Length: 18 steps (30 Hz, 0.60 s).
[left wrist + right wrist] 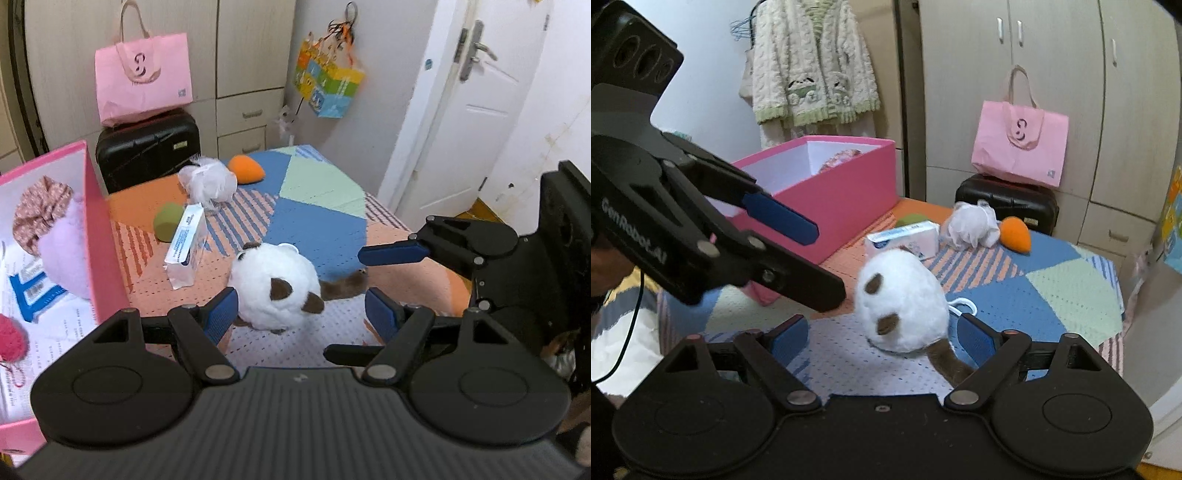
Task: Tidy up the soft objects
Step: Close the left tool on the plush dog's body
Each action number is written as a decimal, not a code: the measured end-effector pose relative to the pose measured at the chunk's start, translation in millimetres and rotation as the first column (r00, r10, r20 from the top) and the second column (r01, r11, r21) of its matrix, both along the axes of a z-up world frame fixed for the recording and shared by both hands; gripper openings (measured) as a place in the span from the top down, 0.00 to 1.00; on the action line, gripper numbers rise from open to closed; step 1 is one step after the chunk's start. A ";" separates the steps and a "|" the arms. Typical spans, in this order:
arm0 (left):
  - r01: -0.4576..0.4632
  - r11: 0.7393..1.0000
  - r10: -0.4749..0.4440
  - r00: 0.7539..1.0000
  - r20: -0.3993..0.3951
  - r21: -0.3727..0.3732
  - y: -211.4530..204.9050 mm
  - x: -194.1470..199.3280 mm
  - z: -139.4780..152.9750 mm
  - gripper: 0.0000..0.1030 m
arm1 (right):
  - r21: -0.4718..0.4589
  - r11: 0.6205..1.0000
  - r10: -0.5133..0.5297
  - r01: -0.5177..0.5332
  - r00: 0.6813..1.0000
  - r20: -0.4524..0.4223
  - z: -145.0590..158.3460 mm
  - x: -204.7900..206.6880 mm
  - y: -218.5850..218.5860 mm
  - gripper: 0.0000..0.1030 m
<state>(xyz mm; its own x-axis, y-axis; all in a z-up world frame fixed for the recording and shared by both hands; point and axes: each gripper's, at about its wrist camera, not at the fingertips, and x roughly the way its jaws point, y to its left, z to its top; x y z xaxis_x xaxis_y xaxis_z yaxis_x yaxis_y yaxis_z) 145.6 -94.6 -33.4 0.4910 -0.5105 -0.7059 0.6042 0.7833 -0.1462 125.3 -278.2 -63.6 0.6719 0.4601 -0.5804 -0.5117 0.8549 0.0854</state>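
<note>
A white plush toy with brown patches [275,282] [903,304] lies on the patterned cloth between both grippers. My left gripper [301,310] is open, its blue pads on either side of the toy without touching. My right gripper [881,338] is open too, close around the toy; it also shows in the left wrist view [380,284]. A pink box [99,236] [834,192] at the left holds a lilac plush [66,251], a floral fabric piece [38,212] and a red fuzzy item [11,338].
On the cloth [317,218] lie a white mesh puff [210,181], an orange sponge [247,170], a green sponge [168,221] and a tissue pack [186,247]. A black case [147,147] with a pink bag [142,81] stands behind. A door [476,92] is at the right.
</note>
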 end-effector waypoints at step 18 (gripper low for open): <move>-0.135 0.991 0.136 0.989 -0.065 0.014 -17.9 33.2 -42.6 0.29 | -0.050 0.999 0.021 -0.022 1.000 -0.017 -40.3 33.3 12.9 0.12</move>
<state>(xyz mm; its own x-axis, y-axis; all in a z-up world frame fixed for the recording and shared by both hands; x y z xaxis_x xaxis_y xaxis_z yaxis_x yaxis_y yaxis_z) 178.8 -112.5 -76.1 0.5076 -0.4354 -0.7435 0.4820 0.8587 -0.1738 158.6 -265.3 -103.9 0.6520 0.4446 -0.6142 -0.5292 0.8470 0.0514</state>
